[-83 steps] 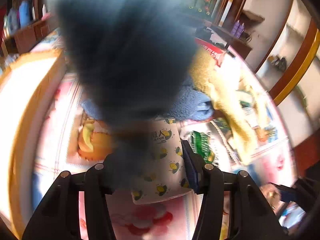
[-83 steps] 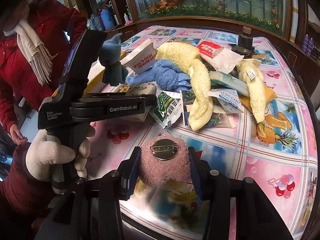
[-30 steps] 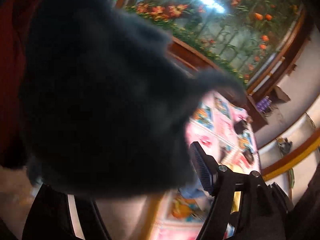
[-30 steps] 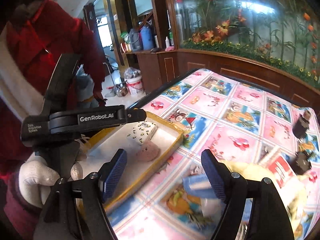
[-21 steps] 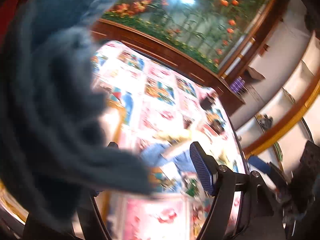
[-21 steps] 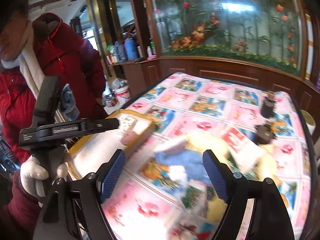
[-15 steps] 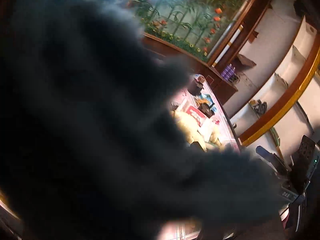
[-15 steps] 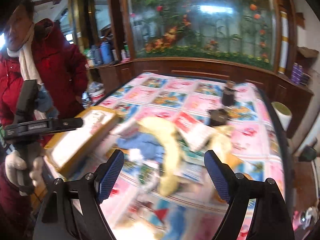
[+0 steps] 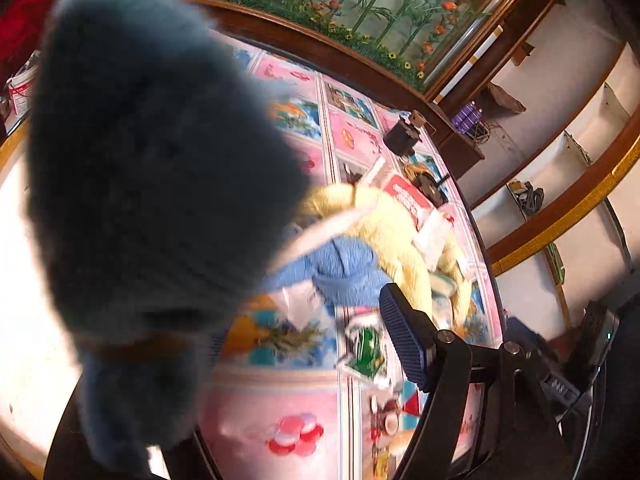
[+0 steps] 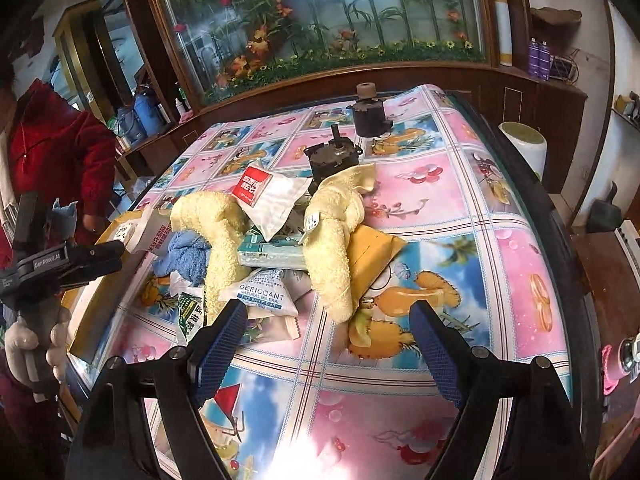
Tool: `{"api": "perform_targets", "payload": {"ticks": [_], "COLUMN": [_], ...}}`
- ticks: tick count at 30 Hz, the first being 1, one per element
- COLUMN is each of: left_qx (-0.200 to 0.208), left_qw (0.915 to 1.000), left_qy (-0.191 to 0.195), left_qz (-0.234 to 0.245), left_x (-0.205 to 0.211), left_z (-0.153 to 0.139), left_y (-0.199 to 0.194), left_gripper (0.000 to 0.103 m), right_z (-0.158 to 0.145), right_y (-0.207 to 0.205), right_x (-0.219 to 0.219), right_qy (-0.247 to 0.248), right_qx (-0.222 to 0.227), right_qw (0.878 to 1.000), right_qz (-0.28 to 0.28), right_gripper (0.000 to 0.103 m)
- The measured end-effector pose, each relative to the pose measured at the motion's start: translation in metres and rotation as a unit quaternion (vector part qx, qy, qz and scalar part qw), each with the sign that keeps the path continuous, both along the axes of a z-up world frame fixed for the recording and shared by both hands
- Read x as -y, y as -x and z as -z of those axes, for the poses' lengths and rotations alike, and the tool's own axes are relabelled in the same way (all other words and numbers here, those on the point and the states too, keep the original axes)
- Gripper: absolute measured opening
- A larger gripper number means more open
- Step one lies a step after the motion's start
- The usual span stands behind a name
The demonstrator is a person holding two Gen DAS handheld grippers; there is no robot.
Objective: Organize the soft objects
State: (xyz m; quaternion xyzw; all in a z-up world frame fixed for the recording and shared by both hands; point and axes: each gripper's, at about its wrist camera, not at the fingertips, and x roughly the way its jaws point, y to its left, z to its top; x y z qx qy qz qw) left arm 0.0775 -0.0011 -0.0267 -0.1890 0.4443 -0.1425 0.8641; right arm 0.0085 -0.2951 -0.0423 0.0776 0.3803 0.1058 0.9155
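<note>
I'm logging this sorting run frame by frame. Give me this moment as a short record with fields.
left gripper: shut on the grey-blue plush
right gripper: open, empty, above the table
pile on table: two yellow towels, blue towel, desiccant packet, other packets
tray: at the table's left edge; contents not readable
also on table: two dark motors

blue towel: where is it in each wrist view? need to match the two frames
Left wrist: blue towel sits centre-right, just above the right fingertip pad, partly hidden behind the dark blue plush in the left gripper.
Right wrist: blue towel lies left of centre, on the pile's left edge, next to the tray.
Shared landmark: the yellow towel curling against the blue towel's side in both views.
</note>
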Motion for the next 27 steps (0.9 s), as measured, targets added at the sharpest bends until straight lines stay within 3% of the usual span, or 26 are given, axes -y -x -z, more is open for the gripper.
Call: {"api": "perform_targets", "payload": {"ticks": [2,4,6,14,17,22,25,27], "left_qx": [0.03,0.071,0.09,0.095,0.098,0.119,0.16,0.208], "left_qw": [0.9991,0.9918,0.9858,0.9783,0.9712,0.9613,0.9556,0.948], "left_qy": [-0.028,-0.099,-0.131,-0.164,-0.206,-0.243,-0.241,-0.233], "left_qz": [0.013,0.036,0.052,0.084,0.07,0.052,0.058,0.061], "left_x": [0.01,0.03,0.035,0.038,0.043,0.04,0.046,0.051], "left_z": [-0.005,-0.01,-0.006,0.004,0.006,-0.007,-0.016,-0.024], "left_y": [-0.008,-0.007,-0.008,-0.042,-0.046,-0.038,-0.017,0.008], "left_gripper": [0.073,0.073,0.073,0.073,0.073,0.073,0.073,0.073], "right_z": [0.005,0.009,0.011,0.007,0.008,0.017,0.012,0.002], "right_y": [-0.004,-0.01,-0.014,-0.034,-0.041,-0.049,-0.048,-0.044], "right_x": [-0.002,-0.003,-0.003,-0.007,-0.014,-0.024,-0.027,-0.032], "right_qy": [-0.006,-0.012,-0.014,-0.018,-0.016,-0.016,-0.034,-0.053], "right_qx": [-0.006,-0.011,-0.014,-0.019,-0.018,-0.032,-0.027,-0.018], "right_qw": [1.0,1.0,1.0,0.999,0.999,0.999,0.998,0.997], "right_qz": [-0.003,-0.004,-0.007,-0.02,-0.027,-0.035,-0.043,-0.059], "right_gripper": [0.085,0.085,0.085,0.085,0.085,0.085,0.085,0.085]}}
